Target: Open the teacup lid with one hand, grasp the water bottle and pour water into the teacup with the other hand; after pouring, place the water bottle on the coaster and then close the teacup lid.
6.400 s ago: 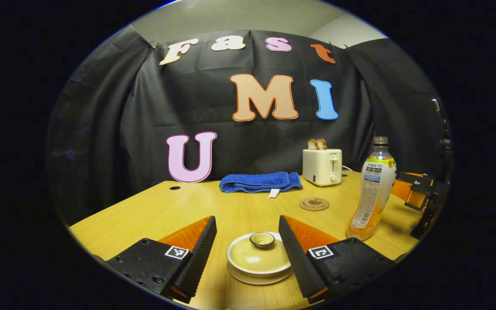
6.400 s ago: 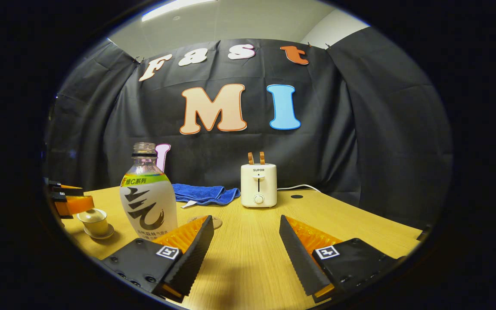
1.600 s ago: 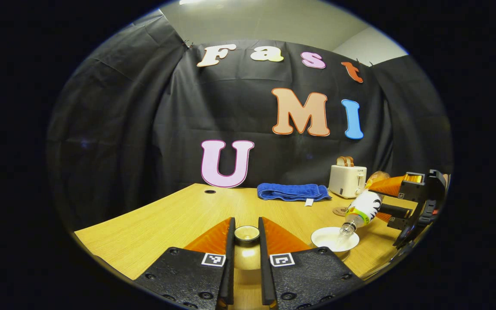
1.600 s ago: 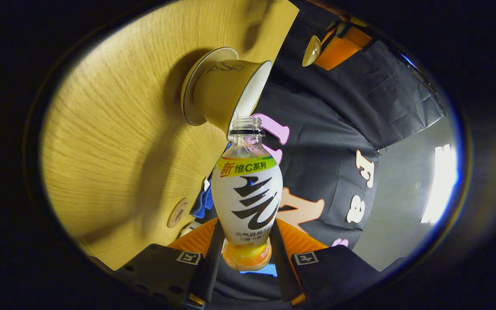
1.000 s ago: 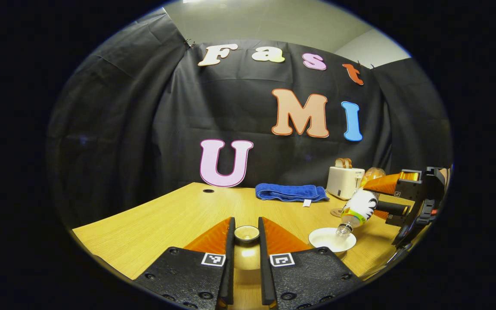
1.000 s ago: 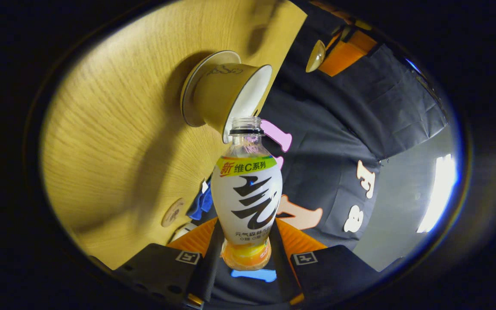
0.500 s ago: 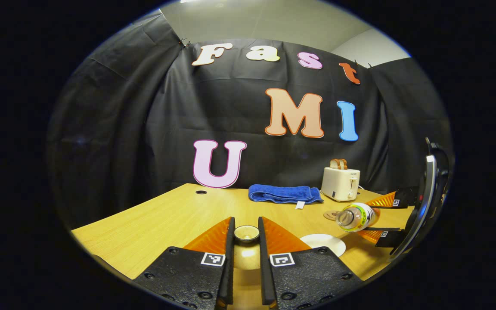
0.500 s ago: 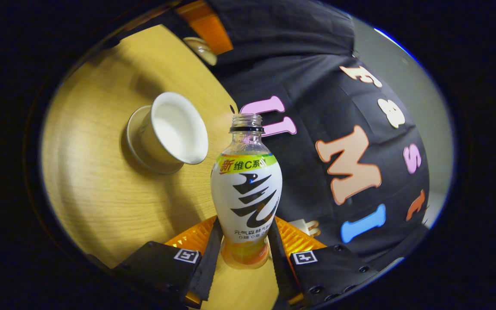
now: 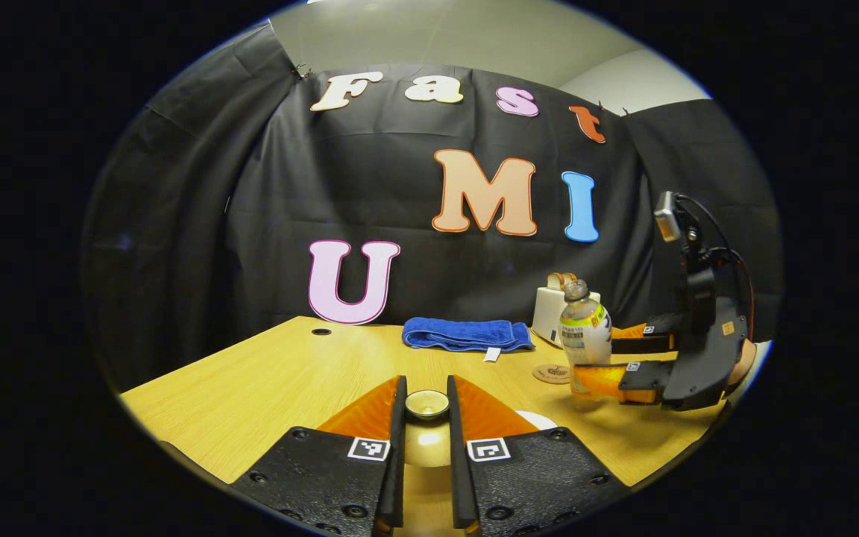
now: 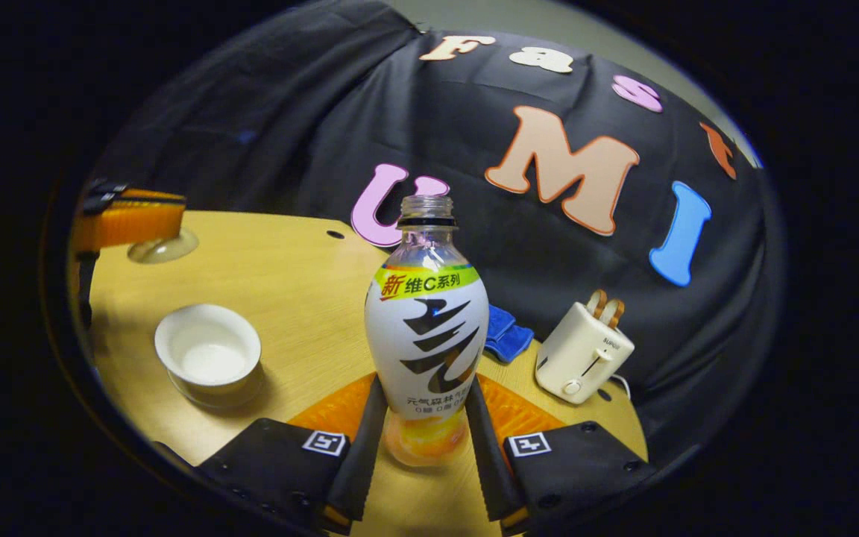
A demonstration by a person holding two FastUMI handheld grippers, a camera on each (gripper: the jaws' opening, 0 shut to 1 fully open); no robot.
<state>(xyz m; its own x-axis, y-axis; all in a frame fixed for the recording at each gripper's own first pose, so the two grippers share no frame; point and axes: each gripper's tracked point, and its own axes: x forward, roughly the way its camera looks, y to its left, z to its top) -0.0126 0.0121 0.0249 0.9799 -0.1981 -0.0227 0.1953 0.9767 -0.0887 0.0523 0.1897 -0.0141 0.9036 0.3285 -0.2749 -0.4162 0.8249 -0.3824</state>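
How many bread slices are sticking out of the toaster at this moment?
2, side by side in the slots on top of the toaster, which stands at the back of the table beside the blue towel; the right gripper view shows them best.

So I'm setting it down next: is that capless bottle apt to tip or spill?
The bottle looks tall and narrow, so probably tippy. It seems nearly empty, so likely light. The right gripper clamps it low; the open neck could spill if tilted.
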